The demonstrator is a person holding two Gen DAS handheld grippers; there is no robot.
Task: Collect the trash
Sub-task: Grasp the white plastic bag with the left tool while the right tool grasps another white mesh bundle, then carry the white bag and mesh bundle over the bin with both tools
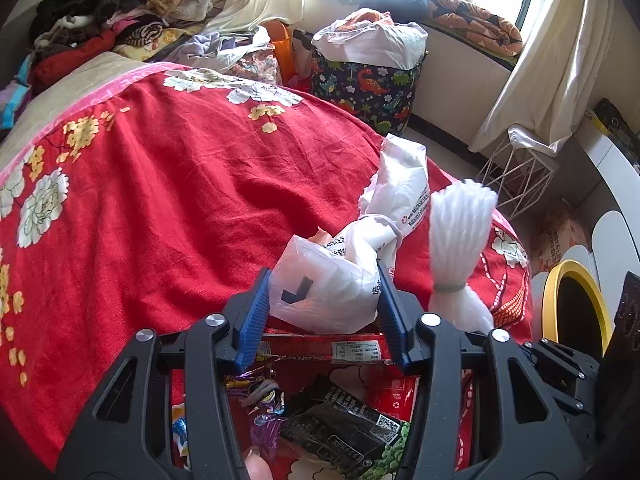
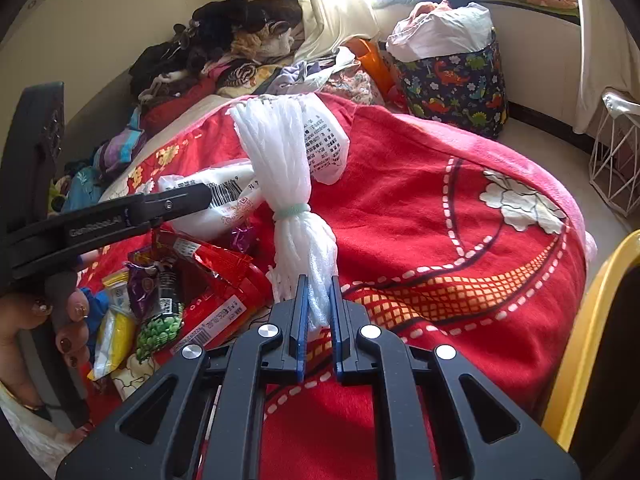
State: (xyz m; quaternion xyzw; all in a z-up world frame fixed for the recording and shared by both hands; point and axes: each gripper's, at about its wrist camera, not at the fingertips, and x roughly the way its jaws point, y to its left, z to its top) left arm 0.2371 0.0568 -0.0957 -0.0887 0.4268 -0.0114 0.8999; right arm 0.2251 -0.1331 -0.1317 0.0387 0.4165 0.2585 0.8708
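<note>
My left gripper [image 1: 324, 292] is shut on a crumpled white plastic bag [image 1: 332, 280] and holds it over a pile of snack wrappers [image 1: 340, 420] on the red flowered blanket [image 1: 180, 200]. My right gripper [image 2: 319, 300] is shut on the lower end of a white foam net bundle [image 2: 280, 168] tied with a green band; the bundle stands upright. The bundle also shows in the left wrist view [image 1: 460, 236]. The left gripper's finger [image 2: 172, 204] and the white bag [image 2: 224, 196] show at the left of the right wrist view, above the wrappers [image 2: 160, 300].
A dinosaur-print basket [image 1: 368, 84] with a white liner stands beyond the bed. A white wire basket [image 1: 516, 168] stands by the curtain. A yellow-rimmed bin [image 1: 576, 300] is at the right, beside the bed. Clothes [image 1: 100, 20] are piled at the bed's far side.
</note>
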